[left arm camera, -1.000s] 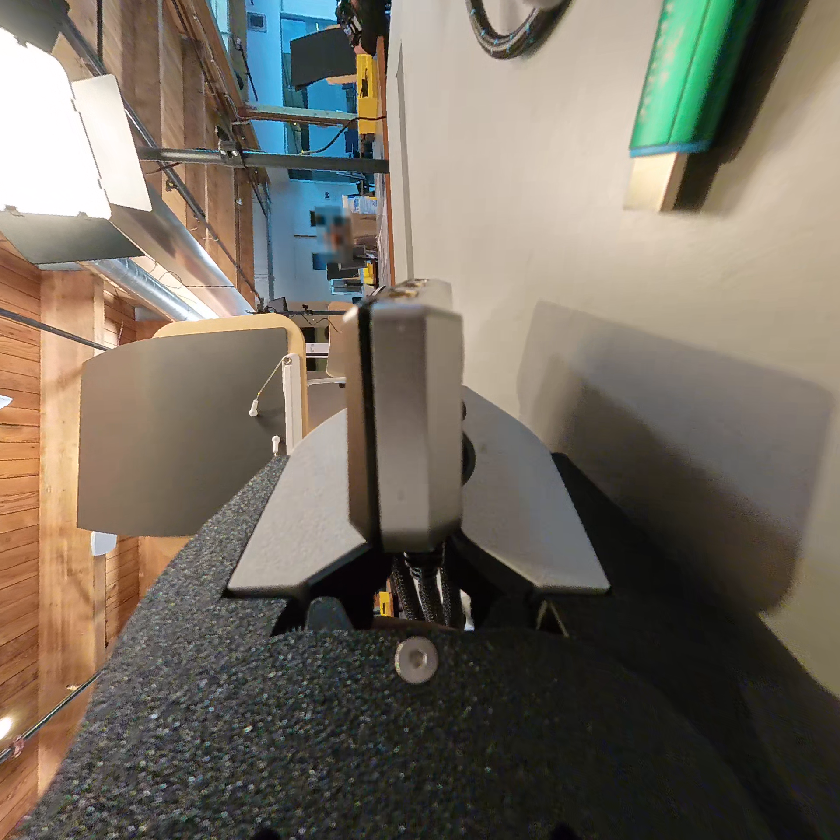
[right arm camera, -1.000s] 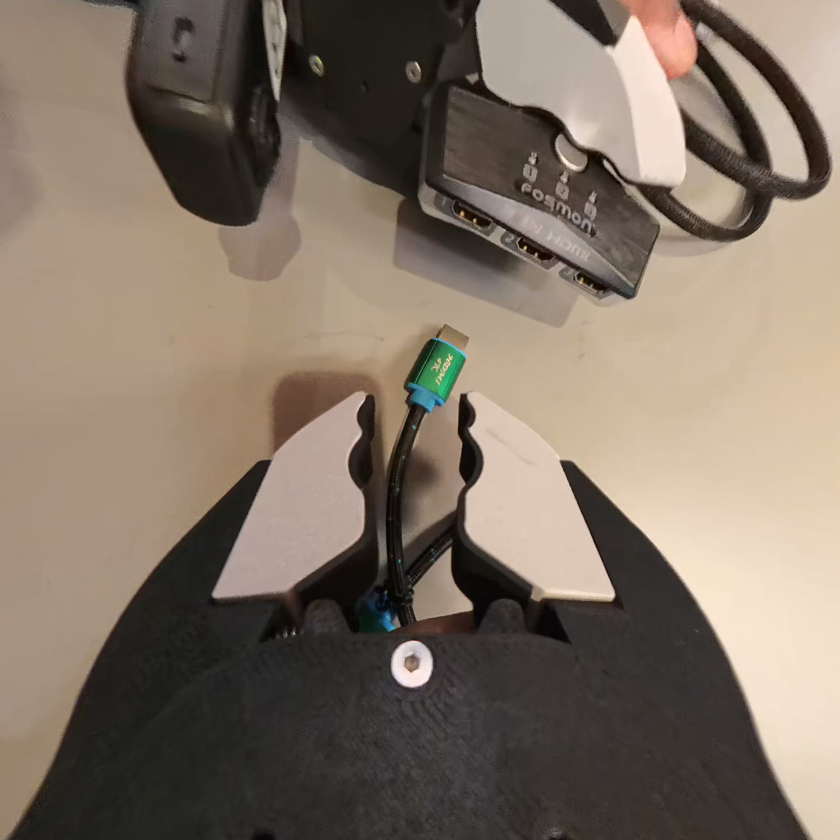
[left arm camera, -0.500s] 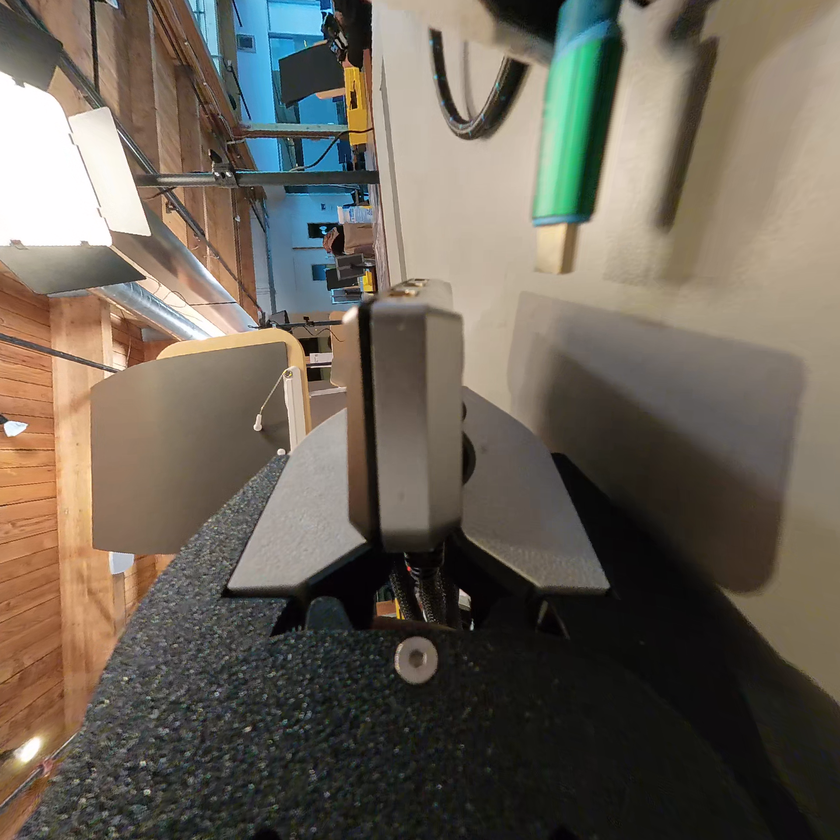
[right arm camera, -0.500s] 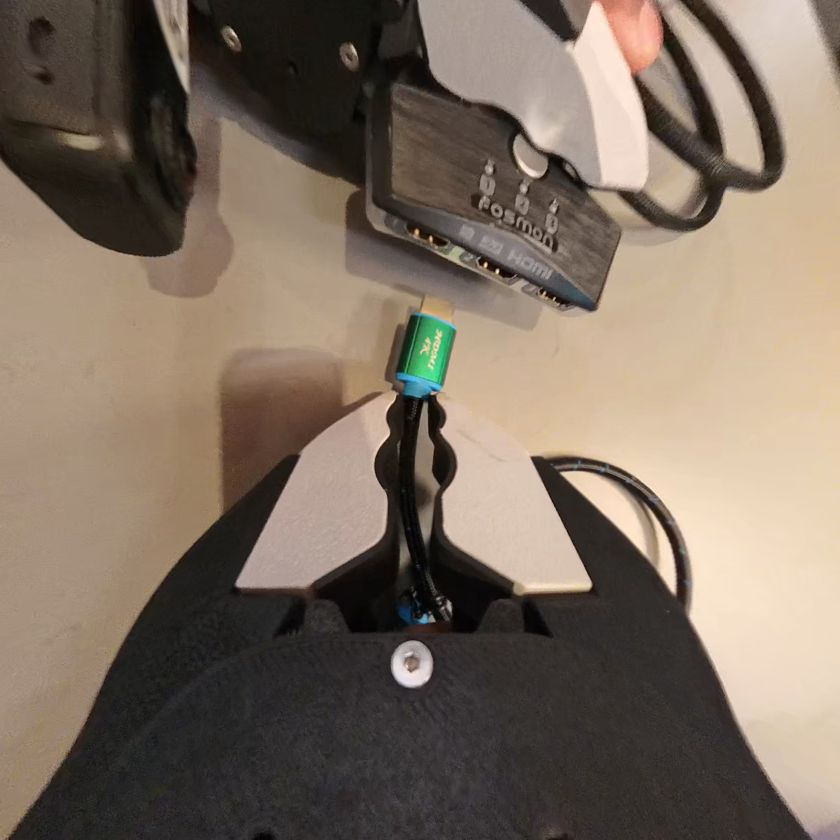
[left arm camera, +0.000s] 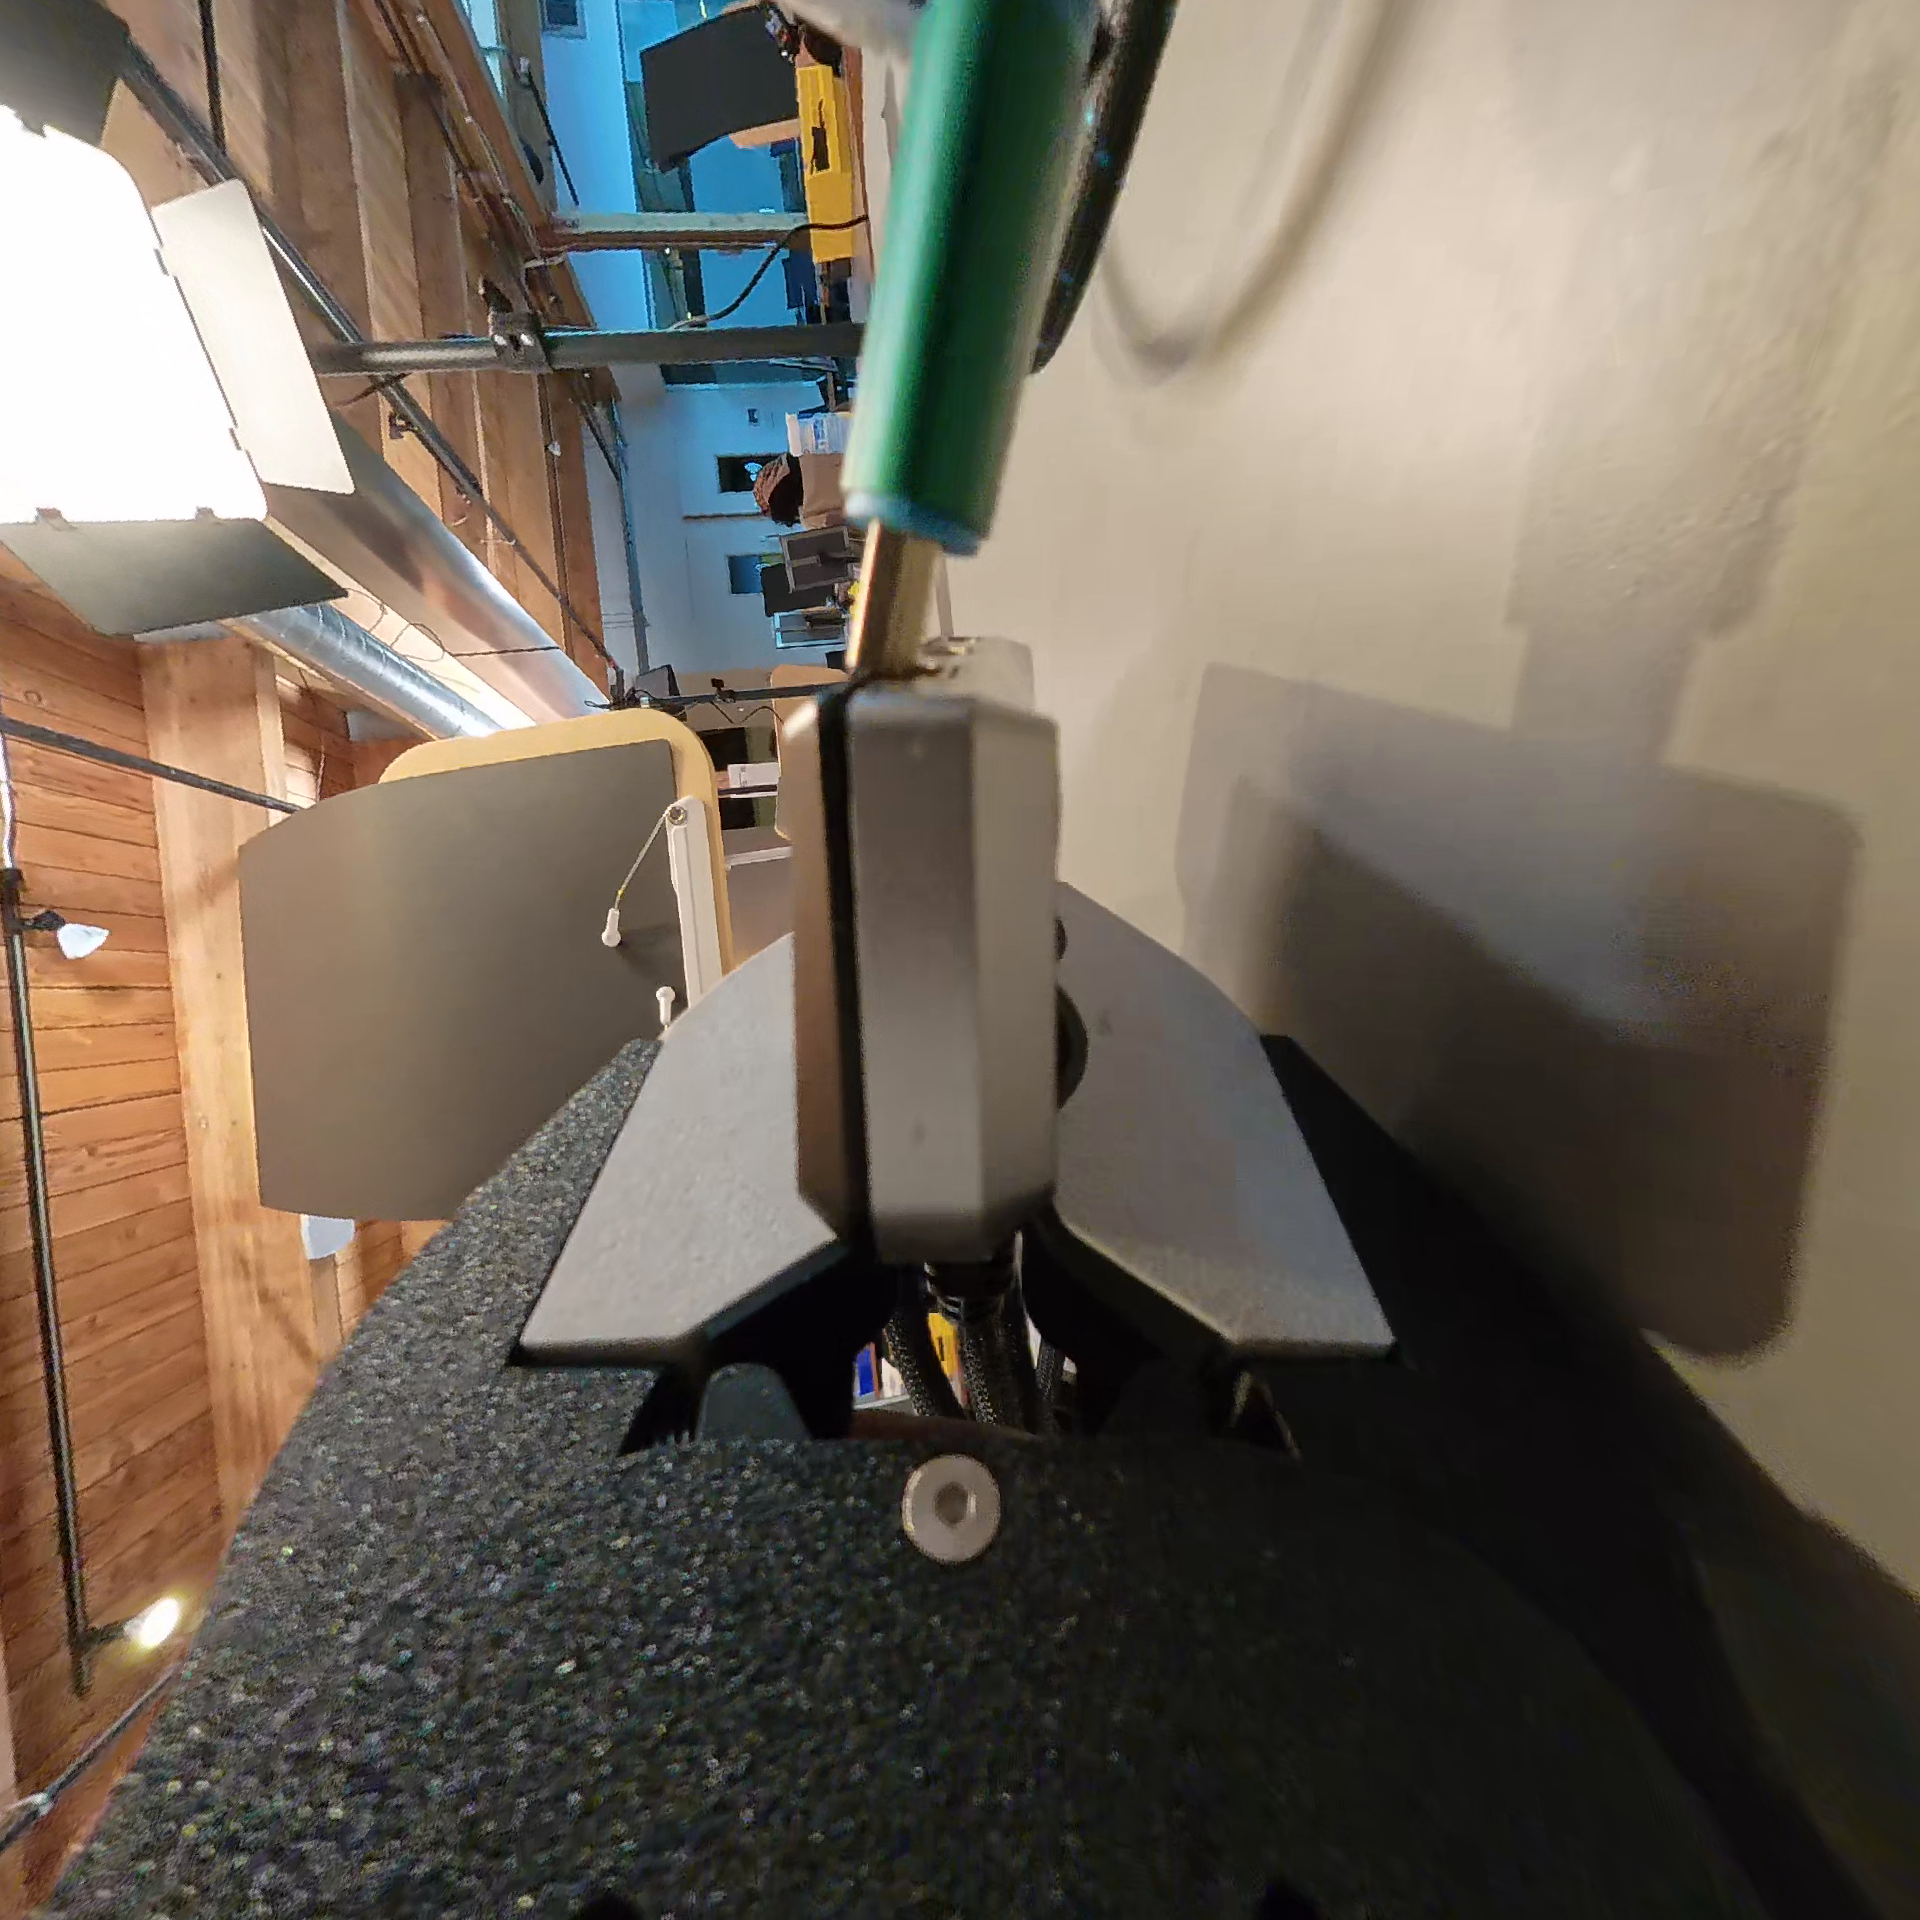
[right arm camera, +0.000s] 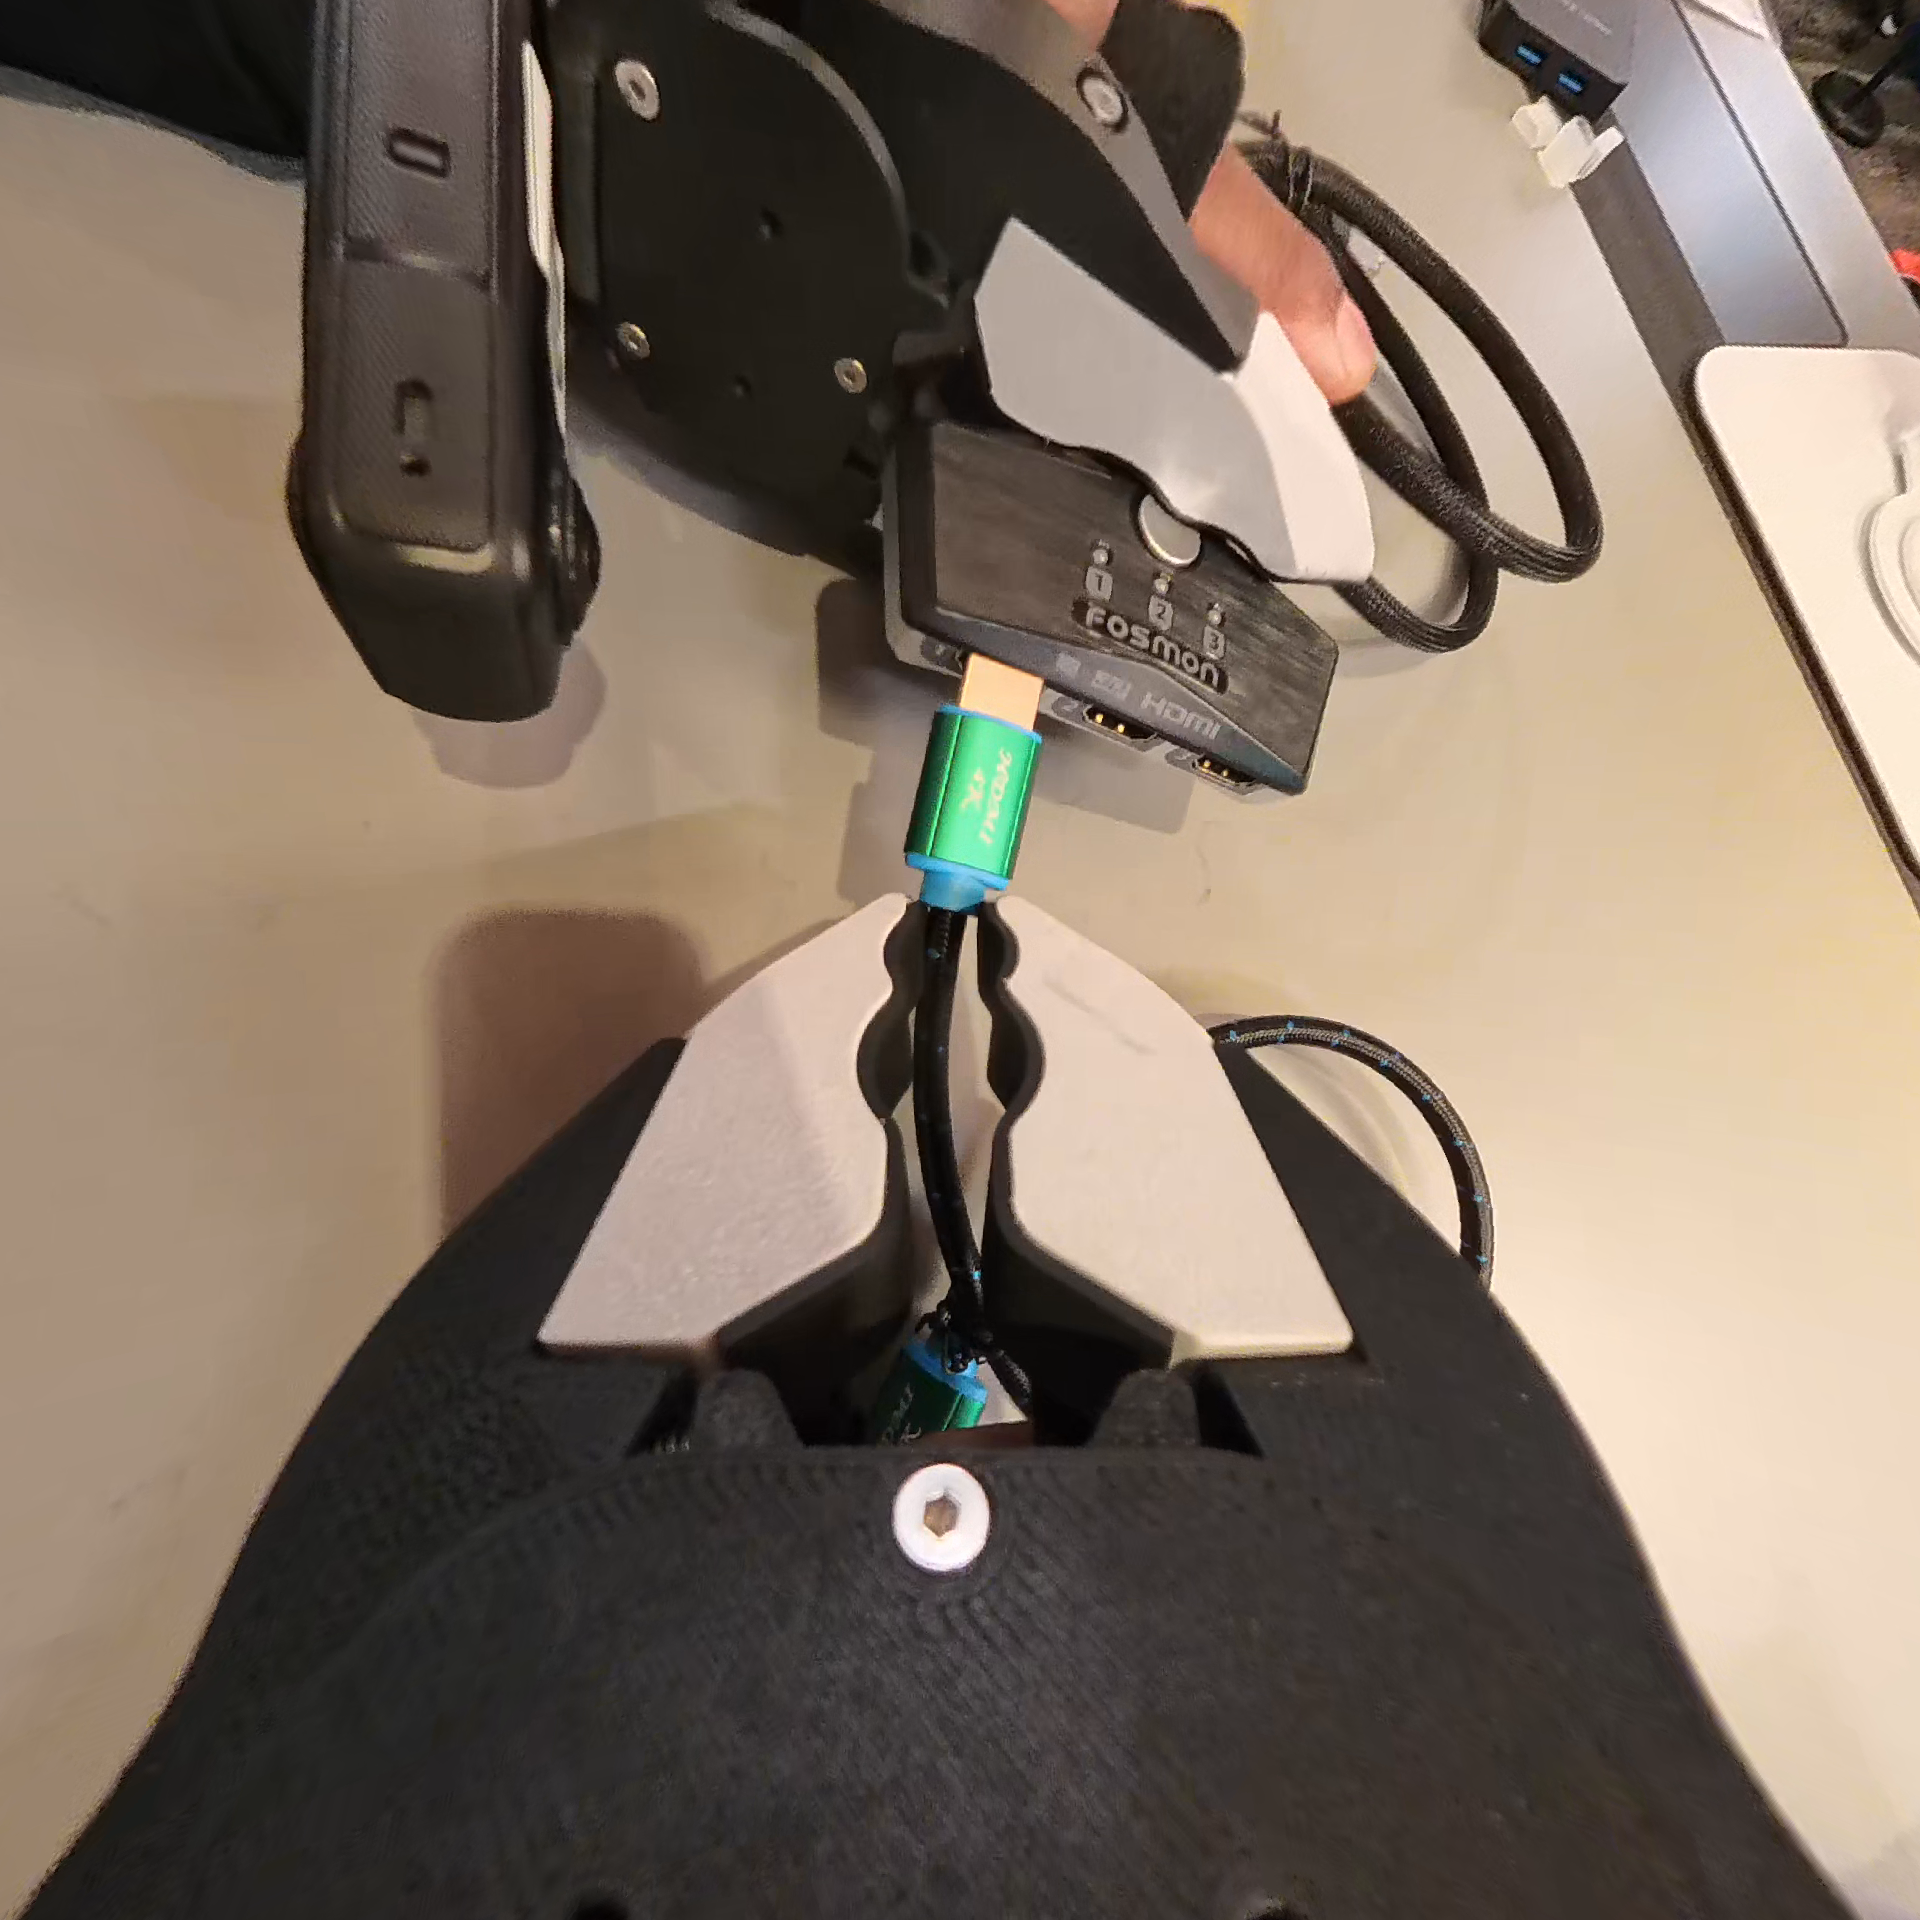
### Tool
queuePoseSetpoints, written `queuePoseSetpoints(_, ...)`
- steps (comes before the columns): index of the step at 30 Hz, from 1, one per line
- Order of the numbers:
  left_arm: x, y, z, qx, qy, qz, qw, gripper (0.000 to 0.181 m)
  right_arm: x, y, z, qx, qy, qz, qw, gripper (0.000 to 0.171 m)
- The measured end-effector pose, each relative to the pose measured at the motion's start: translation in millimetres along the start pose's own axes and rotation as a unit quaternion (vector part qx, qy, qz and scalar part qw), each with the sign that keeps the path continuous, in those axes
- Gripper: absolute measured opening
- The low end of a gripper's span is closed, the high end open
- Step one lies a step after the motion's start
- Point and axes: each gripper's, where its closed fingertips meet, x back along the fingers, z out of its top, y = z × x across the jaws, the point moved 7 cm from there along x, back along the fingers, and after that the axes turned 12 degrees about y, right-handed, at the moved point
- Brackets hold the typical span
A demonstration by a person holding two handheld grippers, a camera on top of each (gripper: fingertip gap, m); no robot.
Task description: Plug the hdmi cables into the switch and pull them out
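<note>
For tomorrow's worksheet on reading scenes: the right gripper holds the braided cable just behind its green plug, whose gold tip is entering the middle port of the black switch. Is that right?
Not quite. In the right wrist view the green plug meets the leftmost port of the black switch, not the middle one, which is empty. The rest stands: the right gripper grips the braided cable just behind the plug.

- beige tabletop (right arm camera: 312, 935)
- white tray (right arm camera: 1808, 499) at right edge
- grey hub (right arm camera: 1558, 31) with blue ports, top right
- wood-plank wall (left arm camera: 94, 1039), bright light panel (left arm camera: 94, 343), silver duct (left arm camera: 416, 582)
</note>
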Motion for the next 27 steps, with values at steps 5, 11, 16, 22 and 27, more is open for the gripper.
queuePoseSetpoints(5,-1.6,2.8,2.2,-0.032,-0.015,-0.017,0.999,0.027,-1.7,-1.7,-4.0,0.012,-0.023,0.002,1.000,0.010)
queuePoseSetpoints(11,-2.7,1.5,4.7,-0.055,-0.036,-0.022,0.998,0.027,-1.2,-0.6,-6.1,0.000,-0.034,0.003,0.999,0.009)
queuePoseSetpoints(16,-5.6,-0.1,7.3,-0.069,-0.063,-0.023,0.995,0.026,-0.1,1.7,-7.9,-0.022,-0.043,0.004,0.999,0.009)
queuePoseSetpoints(22,-7.6,3.2,8.6,-0.062,-0.078,-0.038,0.994,0.024,-1.3,-0.6,-8.1,-0.019,-0.049,0.010,0.999,0.009)
queuePoseSetpoints(27,-8.9,2.6,10.0,-0.030,-0.090,-0.040,0.995,0.020,1.6,-0.5,-6.9,0.009,-0.045,0.008,0.999,0.010)
